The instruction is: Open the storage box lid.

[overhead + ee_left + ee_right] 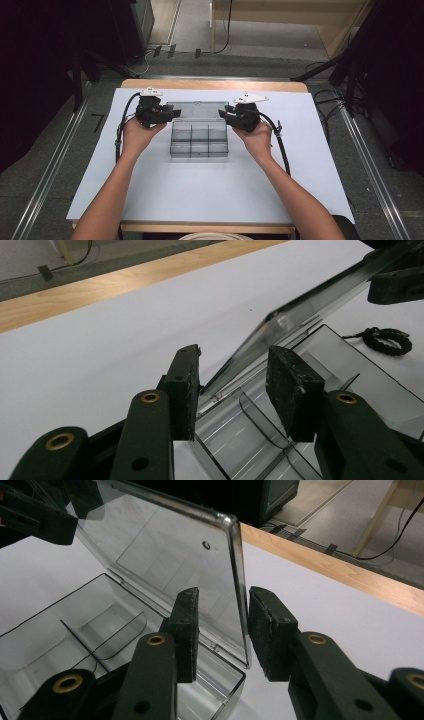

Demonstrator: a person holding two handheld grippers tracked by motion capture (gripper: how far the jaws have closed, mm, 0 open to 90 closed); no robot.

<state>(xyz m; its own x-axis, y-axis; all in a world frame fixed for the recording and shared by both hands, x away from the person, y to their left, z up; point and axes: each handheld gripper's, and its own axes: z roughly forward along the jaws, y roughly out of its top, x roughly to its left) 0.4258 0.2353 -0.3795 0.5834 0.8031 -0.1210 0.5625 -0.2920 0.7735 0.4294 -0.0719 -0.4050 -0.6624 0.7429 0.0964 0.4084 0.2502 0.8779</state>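
A clear plastic compartment box [199,142] sits on the white sheet, its lid [197,109] raised nearly upright at the back. My left gripper [171,114] is at the lid's left edge. In the left gripper view the lid [300,310] runs slanted between the pads of this gripper [232,352], which stand apart around it, above the empty compartments [350,370]. My right gripper [223,116] is at the lid's right edge. In the right gripper view the lid's edge [239,580] stands in the gap of that gripper [220,595], with space on both sides.
The white sheet [200,190] covers a wooden table whose far edge [215,84] shows behind the box. A small black loop [387,340] lies on the sheet beyond the box. Black stands [350,65] flank the table on the floor.
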